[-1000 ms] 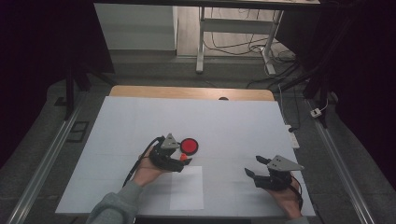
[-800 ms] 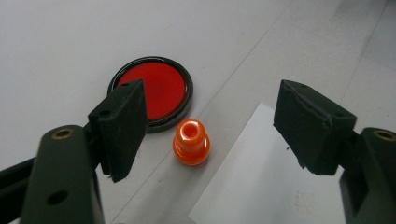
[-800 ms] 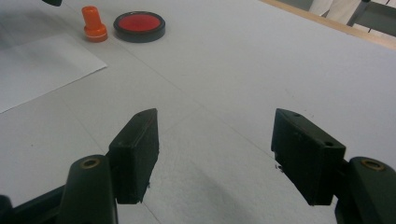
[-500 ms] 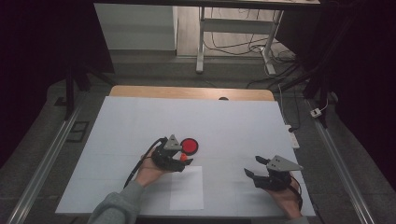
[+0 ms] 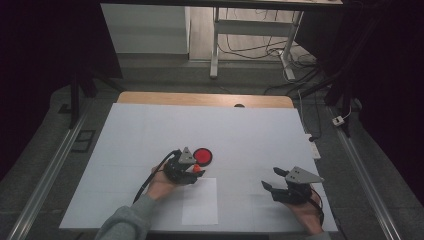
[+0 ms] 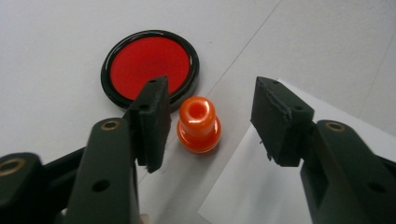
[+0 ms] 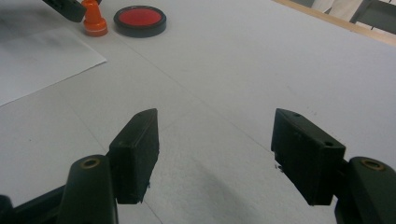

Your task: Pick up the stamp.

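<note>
A small orange stamp-like knob (image 6: 198, 125) stands upright on the white table, just beside a round red pad in a black rim (image 6: 150, 66). My left gripper (image 6: 209, 120) straddles the knob; its jaws have just been closing, with a gap left on both sides, so it is open. In the high view the left gripper (image 5: 196, 170) sits mid-table next to the red pad (image 5: 202, 156). My right gripper (image 7: 215, 149) hovers open over bare table, nothing between its fingers; in the high view it (image 5: 272, 182) is at the front right. The knob (image 7: 95, 21) and pad (image 7: 140, 20) lie far off.
A white sheet of paper (image 5: 200, 201) lies on the table just in front of the left gripper. The white table cover (image 5: 260, 135) ends at a wooden strip (image 5: 200, 99) at the back. Cables and desk legs stand on the floor beyond.
The left gripper's jaws have narrowed around the orange knob; the hand has hardly shifted. The right gripper stays where it was, still open.
</note>
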`<act>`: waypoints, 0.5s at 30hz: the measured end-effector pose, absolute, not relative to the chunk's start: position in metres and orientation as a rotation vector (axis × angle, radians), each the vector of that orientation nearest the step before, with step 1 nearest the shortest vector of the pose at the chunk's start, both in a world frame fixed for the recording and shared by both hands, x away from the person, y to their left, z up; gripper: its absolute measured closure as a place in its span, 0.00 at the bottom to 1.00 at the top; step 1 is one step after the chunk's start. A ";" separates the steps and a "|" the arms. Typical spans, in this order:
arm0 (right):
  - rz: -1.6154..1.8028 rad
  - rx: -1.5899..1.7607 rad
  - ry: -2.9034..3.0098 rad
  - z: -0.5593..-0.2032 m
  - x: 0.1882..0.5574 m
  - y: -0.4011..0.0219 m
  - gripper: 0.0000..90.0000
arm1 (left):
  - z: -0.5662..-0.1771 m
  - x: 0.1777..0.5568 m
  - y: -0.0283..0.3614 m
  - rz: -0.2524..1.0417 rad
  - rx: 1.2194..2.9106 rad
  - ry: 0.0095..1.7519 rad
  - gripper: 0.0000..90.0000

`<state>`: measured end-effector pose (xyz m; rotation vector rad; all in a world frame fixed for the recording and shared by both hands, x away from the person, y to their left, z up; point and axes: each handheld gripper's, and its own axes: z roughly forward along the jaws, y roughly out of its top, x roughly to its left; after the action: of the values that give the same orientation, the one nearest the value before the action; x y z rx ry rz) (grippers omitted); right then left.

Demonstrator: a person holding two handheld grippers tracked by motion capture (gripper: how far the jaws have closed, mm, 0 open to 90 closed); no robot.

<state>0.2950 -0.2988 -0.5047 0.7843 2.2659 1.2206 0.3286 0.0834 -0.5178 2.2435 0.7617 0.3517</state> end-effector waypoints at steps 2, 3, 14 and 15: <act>1.220 0.785 2.269 -0.505 0.295 -0.299 0.35 | -0.519 0.329 0.084 0.356 2.246 0.765 0.57; 1.219 0.784 2.269 -0.505 0.295 -0.299 0.35 | -0.520 0.329 0.084 0.357 2.247 0.767 0.58; 1.216 0.781 2.269 -0.505 0.295 -0.298 0.36 | -0.524 0.331 0.086 0.372 2.261 0.776 0.73; 1.221 0.781 2.269 -0.505 0.295 -0.298 0.35 | -0.524 0.331 0.086 0.374 2.263 0.777 0.74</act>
<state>0.2951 -0.2983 -0.5055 0.7811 2.2685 1.2210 0.3308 0.0858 -0.5237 2.2625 0.7766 0.3738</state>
